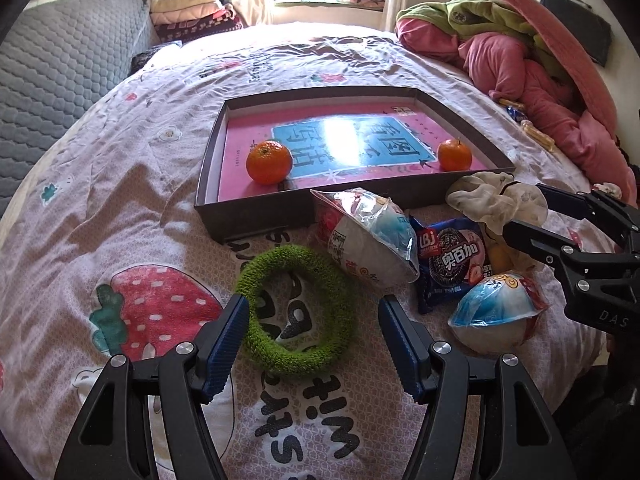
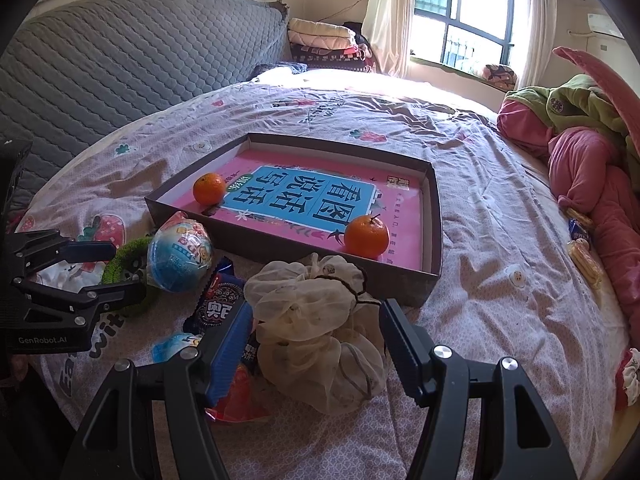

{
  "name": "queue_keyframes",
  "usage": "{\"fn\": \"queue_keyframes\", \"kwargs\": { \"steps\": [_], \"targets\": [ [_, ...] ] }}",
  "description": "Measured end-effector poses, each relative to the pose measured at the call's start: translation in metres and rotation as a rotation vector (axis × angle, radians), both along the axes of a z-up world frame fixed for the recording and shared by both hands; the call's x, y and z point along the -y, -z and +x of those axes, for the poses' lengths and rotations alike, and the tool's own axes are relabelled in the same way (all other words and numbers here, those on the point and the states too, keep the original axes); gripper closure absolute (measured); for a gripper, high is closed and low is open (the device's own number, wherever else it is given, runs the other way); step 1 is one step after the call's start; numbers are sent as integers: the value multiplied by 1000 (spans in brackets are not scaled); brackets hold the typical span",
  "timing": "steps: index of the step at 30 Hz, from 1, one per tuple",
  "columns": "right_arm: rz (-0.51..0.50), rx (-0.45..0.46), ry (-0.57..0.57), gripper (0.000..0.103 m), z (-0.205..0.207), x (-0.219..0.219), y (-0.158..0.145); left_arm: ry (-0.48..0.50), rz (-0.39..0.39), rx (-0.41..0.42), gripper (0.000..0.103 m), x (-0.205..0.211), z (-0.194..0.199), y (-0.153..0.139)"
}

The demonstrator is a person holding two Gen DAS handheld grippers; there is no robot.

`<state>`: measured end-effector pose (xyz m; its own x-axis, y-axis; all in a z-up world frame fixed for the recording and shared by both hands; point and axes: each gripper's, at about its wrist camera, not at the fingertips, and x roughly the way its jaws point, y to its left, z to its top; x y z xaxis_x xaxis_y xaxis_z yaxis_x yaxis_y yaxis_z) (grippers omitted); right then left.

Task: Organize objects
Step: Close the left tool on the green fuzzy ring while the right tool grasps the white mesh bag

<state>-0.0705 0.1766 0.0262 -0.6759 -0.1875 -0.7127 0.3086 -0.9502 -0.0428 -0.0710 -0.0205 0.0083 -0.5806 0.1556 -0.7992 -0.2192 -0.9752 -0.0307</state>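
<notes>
Fuzzy green ring (image 1: 296,312) is straddled by spread left gripper (image 1: 312,344); right gripper (image 2: 316,356), spread, flanks gauzy scrunchie (image 2: 316,320); tray (image 1: 256,216) edge at 12 o'clock.

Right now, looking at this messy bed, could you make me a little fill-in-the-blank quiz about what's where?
1. The shallow box holds ____ oranges.
2. The left gripper hovers, open, over the ____ fuzzy ring.
3. The right gripper is open around a cream mesh ____.
4. The cookie packet lies ____ the box.

Missing words: two; green; bag; outside

sunlit window (image 2: 460,12) behind bed (image 2: 480,216)
</notes>
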Motion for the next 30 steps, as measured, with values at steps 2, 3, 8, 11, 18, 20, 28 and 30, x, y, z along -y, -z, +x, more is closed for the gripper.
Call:
{"fn": "queue_keyframes", "kwargs": {
  "steps": [2,3,8,11,18,20,28,30],
  "targets": [
    [3,0,0,38,0,0,0,1,1,4,35,-1,0,1],
    [4,0,-1,38,0,0,0,1,1,7,35,-1,-1,1],
    [1,8,-2,38,0,0,1,0,0,8,34,-2,-1,2],
    [0,15,-6,38,-1,1,3,-7,-3,10,35,-3,-2,4],
    [16,38,-8,38,-3,6,9,-7,-17,17,35,-9,-5,9],
    [22,47,2,38,-5,6,11,-10,-12,20,35,-10,-6,10],
    [-13,85,45,38,-16,-5,16,-24,51,75,50,-12,-15,19],
    [-15,78,47,42,-16,-5,15,-28,42,83,57,-12,-16,21]
  ]
}}
